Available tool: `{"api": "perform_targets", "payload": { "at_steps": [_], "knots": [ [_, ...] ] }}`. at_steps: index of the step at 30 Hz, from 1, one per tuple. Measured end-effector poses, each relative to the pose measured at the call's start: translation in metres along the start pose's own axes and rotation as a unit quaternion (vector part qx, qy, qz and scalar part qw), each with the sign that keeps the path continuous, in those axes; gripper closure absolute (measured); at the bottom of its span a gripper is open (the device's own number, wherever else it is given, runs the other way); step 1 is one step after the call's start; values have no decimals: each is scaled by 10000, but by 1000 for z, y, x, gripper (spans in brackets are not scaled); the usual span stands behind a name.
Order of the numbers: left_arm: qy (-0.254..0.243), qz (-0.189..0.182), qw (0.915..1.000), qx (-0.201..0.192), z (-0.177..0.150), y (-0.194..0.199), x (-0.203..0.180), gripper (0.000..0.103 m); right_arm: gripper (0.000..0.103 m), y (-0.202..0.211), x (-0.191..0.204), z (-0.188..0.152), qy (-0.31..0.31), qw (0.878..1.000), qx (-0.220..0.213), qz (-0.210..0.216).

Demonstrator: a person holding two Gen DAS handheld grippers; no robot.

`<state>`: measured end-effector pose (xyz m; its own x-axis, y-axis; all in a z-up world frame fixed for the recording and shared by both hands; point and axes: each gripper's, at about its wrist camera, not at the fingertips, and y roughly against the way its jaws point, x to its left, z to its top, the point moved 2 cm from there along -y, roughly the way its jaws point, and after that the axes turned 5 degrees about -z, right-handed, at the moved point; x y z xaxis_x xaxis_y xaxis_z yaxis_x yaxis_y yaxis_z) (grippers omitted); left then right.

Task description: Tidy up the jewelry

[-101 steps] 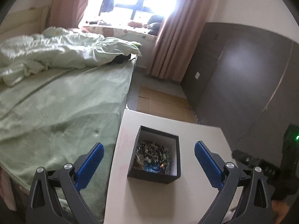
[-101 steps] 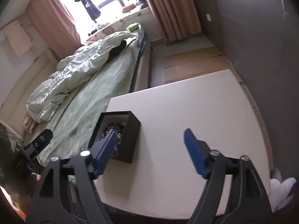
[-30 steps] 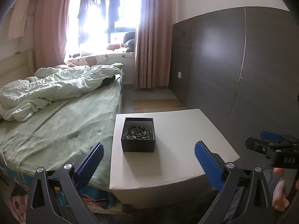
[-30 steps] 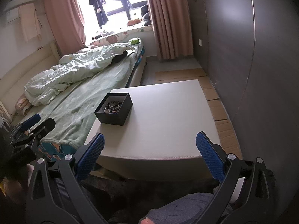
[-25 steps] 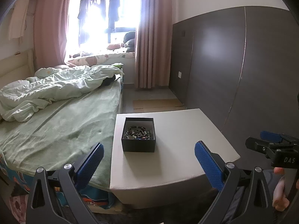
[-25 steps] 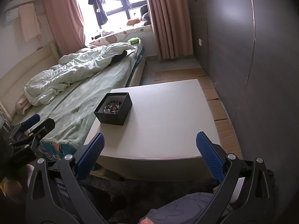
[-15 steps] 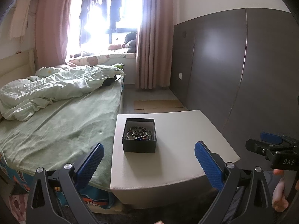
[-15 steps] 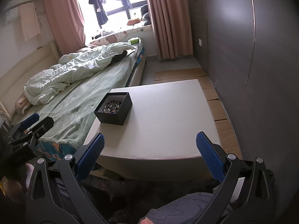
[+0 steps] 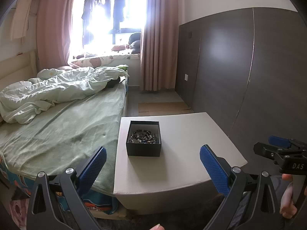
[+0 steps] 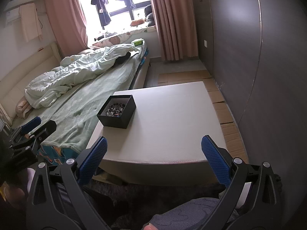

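Note:
A black open box (image 9: 143, 140) (image 10: 117, 111) holding beaded jewelry (image 9: 144, 134) (image 10: 115, 109) sits on the left half of a white low table (image 9: 178, 153) (image 10: 167, 122). My left gripper (image 9: 152, 163) is open and empty, pulled back in front of the table's near edge. My right gripper (image 10: 153, 153) is open and empty too, also short of the table. Each wrist view catches the other gripper at its side edge, held by a hand.
A bed with green sheet (image 9: 57, 130) and rumpled duvet (image 9: 53, 92) runs along the table's left side. A dark wall panel (image 9: 239, 76) stands to the right. Cardboard sheets (image 10: 224, 113) lie on the floor beyond and beside the table. A dark rug (image 10: 134, 201) lies below.
Both grippers drew back from close over the box to well short of the table 3.4 s ago; in the last second they have hardly moved.

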<state>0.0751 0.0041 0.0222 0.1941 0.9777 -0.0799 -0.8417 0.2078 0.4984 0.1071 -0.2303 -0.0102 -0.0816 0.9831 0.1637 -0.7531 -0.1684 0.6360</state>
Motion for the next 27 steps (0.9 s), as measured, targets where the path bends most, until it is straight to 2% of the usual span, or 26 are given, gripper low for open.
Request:
{"api": "perform_targets", "payload": {
  "at_steps": [27],
  "knots": [
    [5, -27, 9998, -202, 0, 7, -2, 9, 5, -2, 8, 0, 207, 9997, 24, -153]
  ]
}}
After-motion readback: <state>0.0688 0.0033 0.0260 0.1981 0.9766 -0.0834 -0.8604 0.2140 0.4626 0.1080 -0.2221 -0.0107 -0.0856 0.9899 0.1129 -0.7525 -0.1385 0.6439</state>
